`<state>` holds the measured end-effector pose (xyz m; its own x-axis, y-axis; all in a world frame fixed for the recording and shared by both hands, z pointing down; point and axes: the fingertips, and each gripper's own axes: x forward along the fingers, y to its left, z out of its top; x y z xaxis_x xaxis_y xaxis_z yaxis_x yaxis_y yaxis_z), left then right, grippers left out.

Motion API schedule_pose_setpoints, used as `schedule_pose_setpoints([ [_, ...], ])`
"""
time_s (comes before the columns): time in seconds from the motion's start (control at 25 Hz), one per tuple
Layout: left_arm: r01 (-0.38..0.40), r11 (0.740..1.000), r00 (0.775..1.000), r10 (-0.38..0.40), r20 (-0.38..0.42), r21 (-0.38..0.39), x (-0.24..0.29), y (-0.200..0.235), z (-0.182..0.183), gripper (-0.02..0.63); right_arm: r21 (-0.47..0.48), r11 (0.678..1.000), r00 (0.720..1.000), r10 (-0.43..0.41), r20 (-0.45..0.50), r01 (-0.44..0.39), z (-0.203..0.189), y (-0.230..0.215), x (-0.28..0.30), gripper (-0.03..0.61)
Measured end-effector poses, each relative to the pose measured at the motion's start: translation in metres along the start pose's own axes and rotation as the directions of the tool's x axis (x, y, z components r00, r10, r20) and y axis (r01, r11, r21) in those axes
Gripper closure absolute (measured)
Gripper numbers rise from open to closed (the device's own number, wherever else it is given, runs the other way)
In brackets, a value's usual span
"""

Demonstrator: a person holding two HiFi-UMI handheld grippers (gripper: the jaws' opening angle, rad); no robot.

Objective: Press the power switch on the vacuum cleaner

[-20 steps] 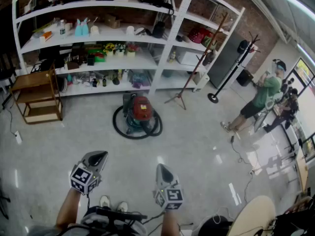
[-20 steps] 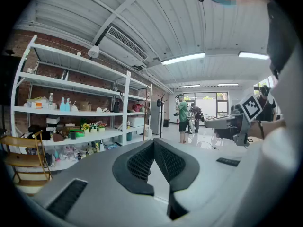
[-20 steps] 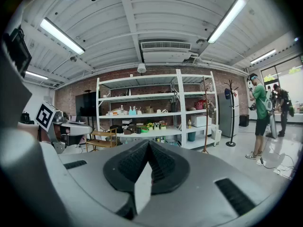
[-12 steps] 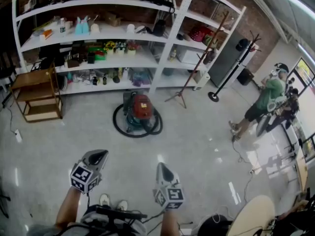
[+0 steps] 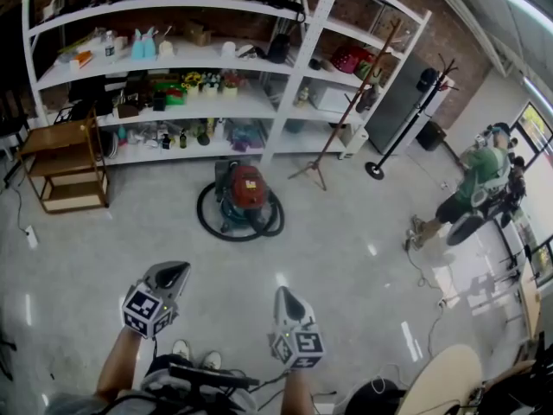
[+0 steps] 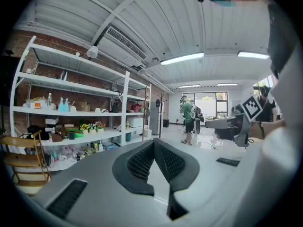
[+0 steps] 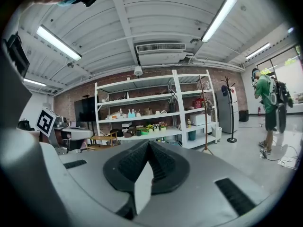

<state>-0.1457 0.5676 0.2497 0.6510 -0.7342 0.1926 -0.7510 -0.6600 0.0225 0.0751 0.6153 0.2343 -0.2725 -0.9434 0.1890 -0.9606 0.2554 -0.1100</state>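
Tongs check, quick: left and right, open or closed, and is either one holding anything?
Left tongs: closed, holding nothing.
Right tongs: closed, holding nothing.

Floor point(image 5: 346, 258) recorded as smooth and glossy, with lamp glare mirrored in it; shelving point(image 5: 285, 85) noted as white-painted metal, the low rack point(image 5: 65, 167) as bare wood, the brick wall point(image 5: 445, 37) as rough. Vacuum cleaner point(image 5: 246, 190) is capped in shiny red plastic and ringed by a matt black hose point(image 5: 210, 228). Left gripper point(image 6: 154, 143) and right gripper point(image 7: 148, 145) are shelled in matt grey plastic, with black ribbed pads point(image 6: 139, 164).
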Motion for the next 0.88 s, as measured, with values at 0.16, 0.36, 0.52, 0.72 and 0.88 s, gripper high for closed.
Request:
schedule_pose_setpoints([
  [0.16,-0.019,1.000,1.000,0.019,0.003,-0.001,0.002,-0.004,-0.002,0.604,0.008,1.000,1.000,0.024,-0.006,-0.024,-0.008,-0.003,0.000,0.574],
  [0.36,-0.031,1.000,1.000,0.031,0.002,0.001,0.011,-0.002,0.000,0.605,0.019,0.999,0.999,0.040,-0.001,-0.040,-0.005,-0.010,0.006,0.574],
  [0.52,-0.024,1.000,1.000,0.024,-0.001,0.015,0.031,0.005,0.003,0.605,0.020,0.999,0.999,0.041,-0.003,-0.041,-0.002,-0.020,0.025,0.574],
  [0.72,-0.021,1.000,1.000,0.021,0.012,0.004,0.064,0.041,0.007,0.604,0.004,0.999,0.999,0.045,-0.014,-0.045,0.001,-0.026,0.072,0.574],
  [0.88,-0.015,0.999,1.000,0.016,0.024,-0.030,0.094,0.078,0.015,0.604,0.006,0.999,0.998,0.054,-0.014,-0.054,0.011,-0.031,0.117,0.574],
])
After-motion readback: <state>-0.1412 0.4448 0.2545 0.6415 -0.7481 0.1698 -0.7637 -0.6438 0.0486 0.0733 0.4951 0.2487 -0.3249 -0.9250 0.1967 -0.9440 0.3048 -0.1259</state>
